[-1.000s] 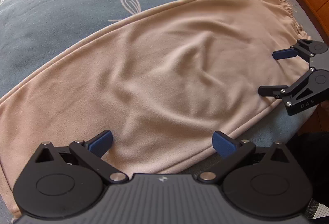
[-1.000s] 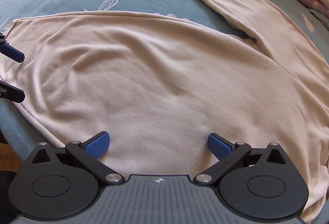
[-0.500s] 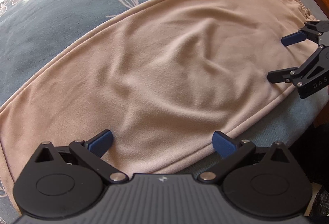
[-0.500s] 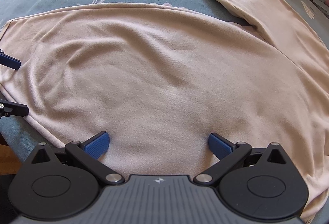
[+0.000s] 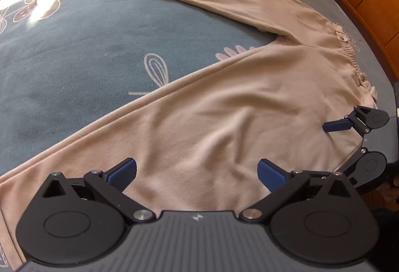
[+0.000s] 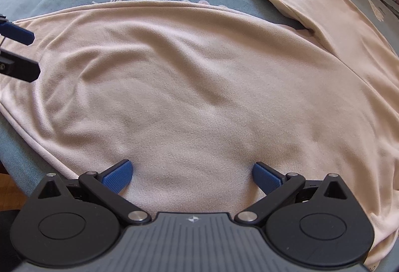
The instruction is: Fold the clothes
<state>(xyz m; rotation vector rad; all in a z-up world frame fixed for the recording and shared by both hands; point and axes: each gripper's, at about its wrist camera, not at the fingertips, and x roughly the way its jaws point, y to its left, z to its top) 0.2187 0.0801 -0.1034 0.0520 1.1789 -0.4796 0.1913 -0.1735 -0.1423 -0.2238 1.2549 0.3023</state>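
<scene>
both hand-held grippers (image 5: 197,169) (image 6: 190,173) gape over beige trousers (image 5: 224,107) on blue bedspread (image 5: 87,52).

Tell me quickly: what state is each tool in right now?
Left tool: open, holding nothing, above the beige trousers.
Right tool: open, holding nothing, above the same trousers.

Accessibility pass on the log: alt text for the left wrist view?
Beige trousers lie spread on a blue patterned bedspread. The open left gripper hovers over one leg; the open right gripper waits near the waistband.
</scene>
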